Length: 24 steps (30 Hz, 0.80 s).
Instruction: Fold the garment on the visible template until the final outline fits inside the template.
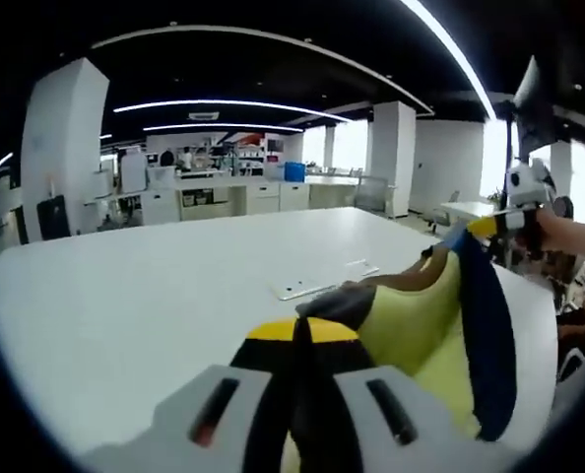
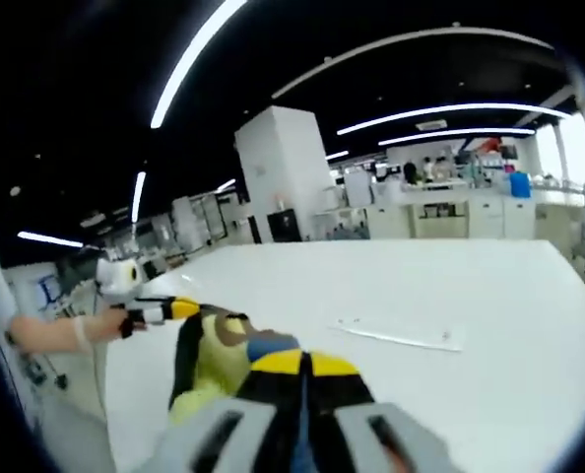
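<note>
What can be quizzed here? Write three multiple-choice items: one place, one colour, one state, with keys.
1. Where is the garment? A flat on the template; B held up between both grippers; C on the floor.
2. The table is: A white; B black; C red.
3. The left gripper is: A open; B shut on the garment; C lying down.
B: it and the right gripper each clamp an edge above the table. A: its top is white. B: cloth runs between its closed jaws.
</note>
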Available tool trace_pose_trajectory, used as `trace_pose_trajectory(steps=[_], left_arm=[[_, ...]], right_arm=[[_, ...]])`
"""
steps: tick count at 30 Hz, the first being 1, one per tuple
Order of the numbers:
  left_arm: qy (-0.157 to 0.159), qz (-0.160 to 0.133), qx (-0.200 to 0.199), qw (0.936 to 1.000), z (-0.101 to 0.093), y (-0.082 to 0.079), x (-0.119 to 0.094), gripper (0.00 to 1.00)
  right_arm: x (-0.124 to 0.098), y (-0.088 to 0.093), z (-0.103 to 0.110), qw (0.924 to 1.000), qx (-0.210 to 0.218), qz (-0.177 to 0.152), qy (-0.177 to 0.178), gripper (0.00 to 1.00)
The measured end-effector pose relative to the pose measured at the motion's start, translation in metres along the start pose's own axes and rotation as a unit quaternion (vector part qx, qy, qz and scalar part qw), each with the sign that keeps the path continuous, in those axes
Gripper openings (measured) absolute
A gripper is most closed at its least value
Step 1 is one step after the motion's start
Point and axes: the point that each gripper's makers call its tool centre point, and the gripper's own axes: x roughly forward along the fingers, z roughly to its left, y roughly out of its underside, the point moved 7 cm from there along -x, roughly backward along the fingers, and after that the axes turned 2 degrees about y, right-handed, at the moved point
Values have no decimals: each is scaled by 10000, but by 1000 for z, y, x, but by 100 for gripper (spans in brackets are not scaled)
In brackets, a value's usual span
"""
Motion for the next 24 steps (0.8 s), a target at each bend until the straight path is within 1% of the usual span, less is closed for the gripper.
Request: trace_pose_trajectory(steps=[3, 4, 5, 6, 7, 8, 9, 10, 11, 12, 14, 16, 17, 20, 22, 24], left_arm=[[-27, 148, -160, 9998, 11, 16, 18, 0], [-52, 252, -247, 9994, 11, 22, 25, 0], [-39, 248, -200, 9995, 11, 24, 29, 0], [-35, 318, -152, 9994, 10, 29, 34, 0], [-54, 357, -176, 9992, 11, 33, 39, 0], [-31, 406, -210, 9989, 16, 39, 46, 0], [-51, 457, -206, 9987, 18, 44, 50, 0], [-84, 543, -236, 9982, 19, 50, 54, 0], [-89, 569, -247, 9980, 20, 53, 58, 0], [-115, 602, -299, 9977, 26, 58, 61, 0], [-125, 649, -325, 9973, 25, 63, 66, 0], [-130, 776, -336, 9963, 24, 71, 71, 0], [-146, 808, -350, 9960, 24, 74, 73, 0], [-160, 879, -367, 9953, 30, 81, 80, 0], [-175, 920, -378, 9949, 35, 84, 83, 0], [-188, 993, -400, 9941, 35, 88, 85, 0]], right_arm=[[22, 11, -18, 9996, 260, 132, 41, 0], [31, 18, -28, 9989, 354, 276, 137, 0], [37, 23, -30, 9985, 414, 304, 171, 0], [42, 26, -34, 9986, 389, 325, 165, 0], [47, 30, -40, 9979, 455, 404, 219, 0], [55, 36, -47, 9975, 496, 456, 232, 0], [57, 42, -47, 9973, 480, 499, 248, 0], [63, 50, -52, 9960, 526, 648, 325, 0], [67, 52, -55, 9957, 521, 682, 334, 0], [73, 58, -59, 9954, 517, 727, 344, 0], [80, 65, -63, 9945, 510, 828, 378, 0], [89, 74, -68, 9932, 556, 947, 383, 0], [90, 77, -68, 9929, 555, 973, 390, 0], [97, 82, -72, 9918, 581, 1059, 407, 0], [98, 85, -69, 9913, 589, 1102, 405, 0], [100, 87, -70, 9909, 556, 1152, 421, 0]])
